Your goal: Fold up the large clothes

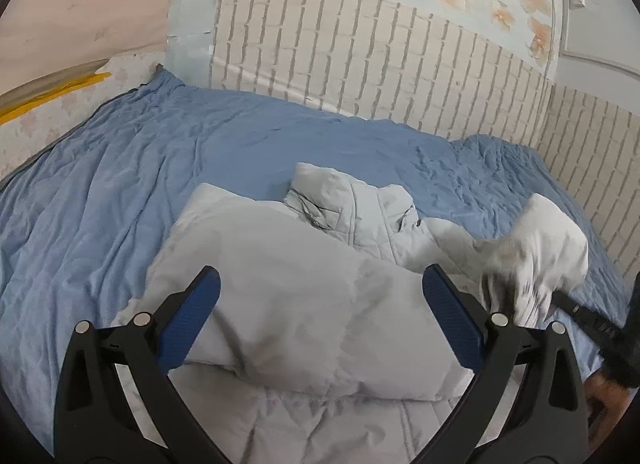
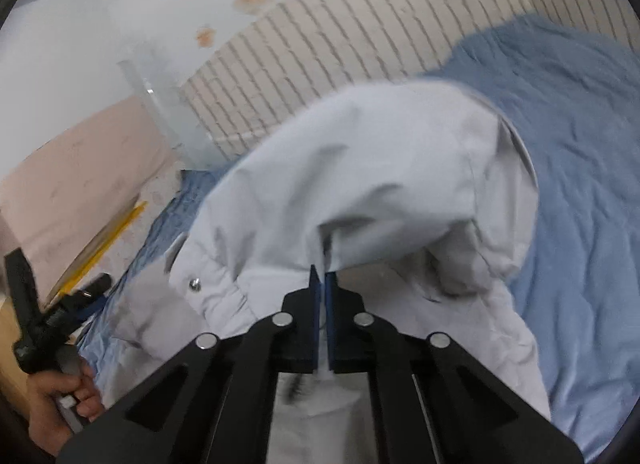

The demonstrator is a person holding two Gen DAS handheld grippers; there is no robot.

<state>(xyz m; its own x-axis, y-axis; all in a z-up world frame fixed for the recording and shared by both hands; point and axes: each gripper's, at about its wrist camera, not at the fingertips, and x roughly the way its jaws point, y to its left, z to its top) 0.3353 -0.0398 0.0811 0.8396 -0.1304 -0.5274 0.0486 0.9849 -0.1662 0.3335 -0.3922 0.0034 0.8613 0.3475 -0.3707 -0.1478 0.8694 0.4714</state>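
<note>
Pale grey padded jacket point(image 1: 304, 304) lies mid-fold on the blue bedsheet point(image 1: 100, 191). My R gripper point(image 2: 322, 278) is pinched tight on a raised flap, prob. to carry it across; L gripper point(image 1: 320, 292) hangs wide open, empty. Quilted, puffy, creased fabric; brick-pattern wall point(image 1: 360, 55) behind.

Pale grey padded jacket point(image 1: 304, 304) sprawled on the blue bedsheet point(image 1: 120, 183) — partly folded, one sleeve point(image 2: 380, 183) lifted up, collar rumpled.
</note>
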